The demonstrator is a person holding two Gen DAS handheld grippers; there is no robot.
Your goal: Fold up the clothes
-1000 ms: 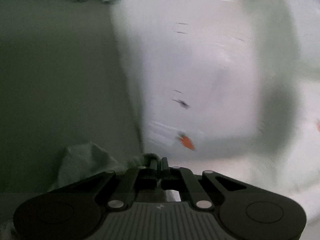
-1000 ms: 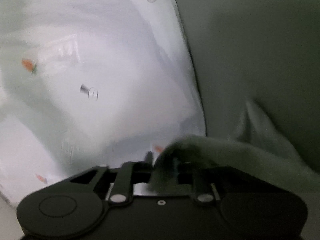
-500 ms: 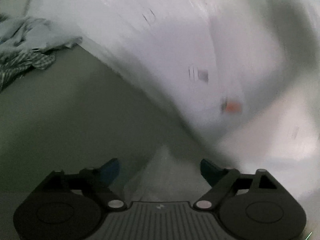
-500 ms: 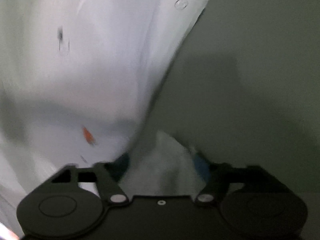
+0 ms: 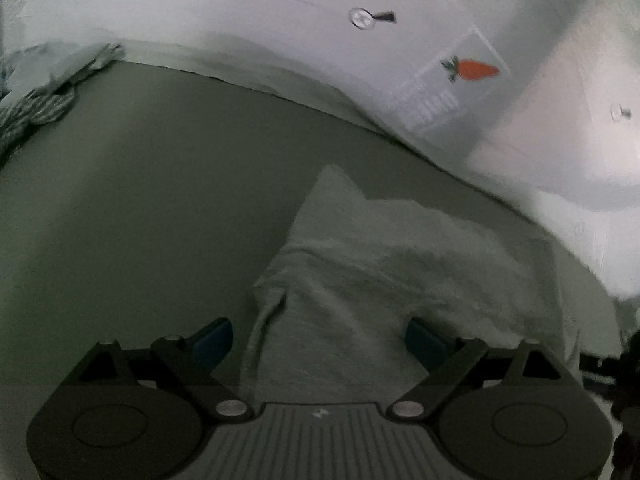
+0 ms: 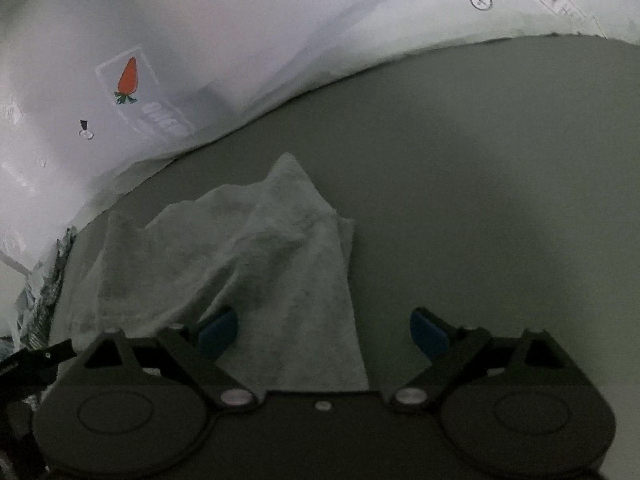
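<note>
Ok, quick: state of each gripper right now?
Left gripper: open, holding nothing; the grey-green cloth lies loose between its fingers.
Right gripper: open, holding nothing, over the same cloth.

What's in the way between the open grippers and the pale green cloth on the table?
Nothing visible. The pale green cloth lies directly ahead of the right gripper and left gripper, partly between their open jaws.

A pale grey-green cloth [image 5: 372, 264] lies on a dull olive surface [image 5: 140, 200], with a white sheet [image 6: 180, 20] printed with an orange carrot [image 6: 129, 76] at eleven o'clock.
</note>
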